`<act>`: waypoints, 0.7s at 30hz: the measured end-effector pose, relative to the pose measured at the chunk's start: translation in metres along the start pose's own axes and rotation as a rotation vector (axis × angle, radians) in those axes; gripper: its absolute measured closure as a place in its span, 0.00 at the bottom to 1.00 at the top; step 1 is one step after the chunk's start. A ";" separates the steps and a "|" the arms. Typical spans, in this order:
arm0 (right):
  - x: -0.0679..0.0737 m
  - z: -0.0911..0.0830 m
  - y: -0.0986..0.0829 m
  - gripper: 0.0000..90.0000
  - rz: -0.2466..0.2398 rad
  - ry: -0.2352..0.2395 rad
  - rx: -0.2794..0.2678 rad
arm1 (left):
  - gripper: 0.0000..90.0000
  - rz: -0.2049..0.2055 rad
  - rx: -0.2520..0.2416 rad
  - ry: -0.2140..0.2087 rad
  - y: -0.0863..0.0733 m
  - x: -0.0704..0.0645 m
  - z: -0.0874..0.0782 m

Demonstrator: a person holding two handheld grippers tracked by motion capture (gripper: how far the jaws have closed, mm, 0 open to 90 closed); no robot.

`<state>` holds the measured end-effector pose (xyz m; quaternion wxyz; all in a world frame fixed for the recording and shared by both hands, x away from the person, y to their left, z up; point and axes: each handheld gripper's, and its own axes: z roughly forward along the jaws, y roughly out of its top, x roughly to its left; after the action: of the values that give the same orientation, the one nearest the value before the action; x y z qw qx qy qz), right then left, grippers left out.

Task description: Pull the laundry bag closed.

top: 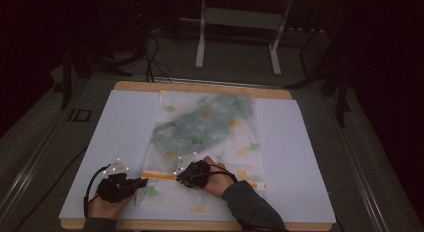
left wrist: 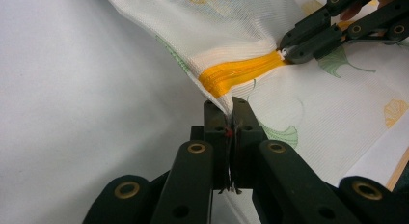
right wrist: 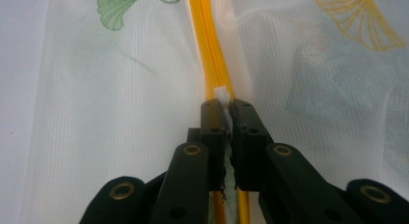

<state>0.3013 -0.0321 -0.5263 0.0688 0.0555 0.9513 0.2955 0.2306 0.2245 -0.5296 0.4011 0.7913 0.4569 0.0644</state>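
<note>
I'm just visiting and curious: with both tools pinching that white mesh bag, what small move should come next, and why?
Probably the right tool pulls the white zipper tab along the orange zipper. It looks shut on the tab, while the left tool pinches the mesh bag at the zipper's end, bracing it.

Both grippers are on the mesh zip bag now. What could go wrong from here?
1. The left gripper pinches just the bag's corner fabric by the zipper's end; thin mesh may slip out or stretch when the slider is pulled.
2. The right gripper grips only the small white zipper pull; it might pop free.
3. The mesh is puckered near the zipper, so fabric might snag in the slider.
</note>
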 end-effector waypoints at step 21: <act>-0.002 -0.007 -0.009 0.95 0.005 -0.008 0.009 | 0.98 -0.004 -0.003 0.000 0.000 0.000 -0.001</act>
<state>0.3019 -0.0438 -0.5256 0.0715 0.0593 0.9521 0.2912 0.2305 0.2251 -0.5294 0.4026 0.7897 0.4584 0.0644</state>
